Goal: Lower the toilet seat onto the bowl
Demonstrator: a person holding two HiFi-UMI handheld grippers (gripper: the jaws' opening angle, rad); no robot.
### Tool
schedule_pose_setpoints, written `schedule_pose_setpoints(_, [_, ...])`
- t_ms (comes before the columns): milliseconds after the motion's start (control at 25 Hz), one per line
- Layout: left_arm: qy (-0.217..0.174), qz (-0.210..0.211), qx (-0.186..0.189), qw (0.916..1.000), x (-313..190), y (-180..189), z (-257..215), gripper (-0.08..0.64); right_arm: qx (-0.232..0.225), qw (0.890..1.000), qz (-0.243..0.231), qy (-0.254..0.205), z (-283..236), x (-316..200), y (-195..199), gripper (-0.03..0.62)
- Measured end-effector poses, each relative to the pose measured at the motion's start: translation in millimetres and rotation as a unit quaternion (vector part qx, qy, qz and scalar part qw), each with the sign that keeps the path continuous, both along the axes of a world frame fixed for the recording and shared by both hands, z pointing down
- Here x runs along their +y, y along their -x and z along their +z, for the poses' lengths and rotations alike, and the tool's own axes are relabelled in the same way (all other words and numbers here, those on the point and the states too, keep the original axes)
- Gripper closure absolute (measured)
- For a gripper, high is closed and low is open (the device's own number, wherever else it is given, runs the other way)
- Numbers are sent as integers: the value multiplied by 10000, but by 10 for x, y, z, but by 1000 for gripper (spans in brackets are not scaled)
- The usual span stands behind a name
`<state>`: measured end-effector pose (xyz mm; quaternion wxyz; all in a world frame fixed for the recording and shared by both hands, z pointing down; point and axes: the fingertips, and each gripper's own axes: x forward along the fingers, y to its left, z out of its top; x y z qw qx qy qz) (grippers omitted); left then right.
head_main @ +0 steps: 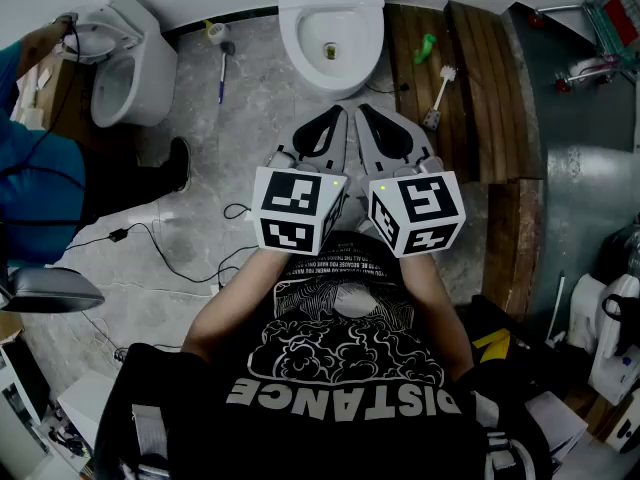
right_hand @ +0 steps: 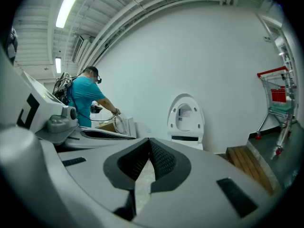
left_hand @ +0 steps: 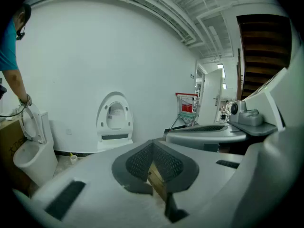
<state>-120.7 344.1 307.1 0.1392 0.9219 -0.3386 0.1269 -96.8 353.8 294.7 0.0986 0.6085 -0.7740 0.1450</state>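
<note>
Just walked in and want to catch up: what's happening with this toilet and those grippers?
A person holds the white-and-black left gripper and right gripper side by side, both shut and empty, aimed at the white ceramic toilet ahead. Its seat stands upright against the wall, untouched. A person in a teal shirt handles a second white toilet at the left.

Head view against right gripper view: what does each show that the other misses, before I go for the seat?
Only the head view shows the open white ceramic toilet bowl and the blue-handled toilet brush beside it. Only the right gripper view shows the ceiling strip light and the front face of the raised white toilet seat. Both show the brown wooden platform, the person in a teal shirt and the shut right gripper.
</note>
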Motion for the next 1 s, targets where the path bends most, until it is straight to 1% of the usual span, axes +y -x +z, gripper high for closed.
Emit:
schedule_pose_setpoints(280, [90,-2,38,10000,-220,193,19,549,-25,10000,48,81,32,-186,164,574])
schedule_pose_setpoints(440, [169,46,85,9998,-271,230,78,549,-8,9999,28,162,85,-241,211,574])
schedule_pose_setpoints(560, [207,72,81,9997,-317,208,116,549,-39,9997,-24,221,118,-312,215,572])
schedule_pose_setpoints(760, [174,1,51,9998,-507,151,154,549,-73,9995,-139,262,191,-493,164,572])
schedule_pose_setpoints(880, [223,-64,35,9997,-662,52,200,549,-86,9993,-189,300,246,-637,58,572])
schedule_pose_setpoints(1000, [280,-96,17,9996,-830,-125,221,549,-135,9992,-207,321,263,-802,-132,572])
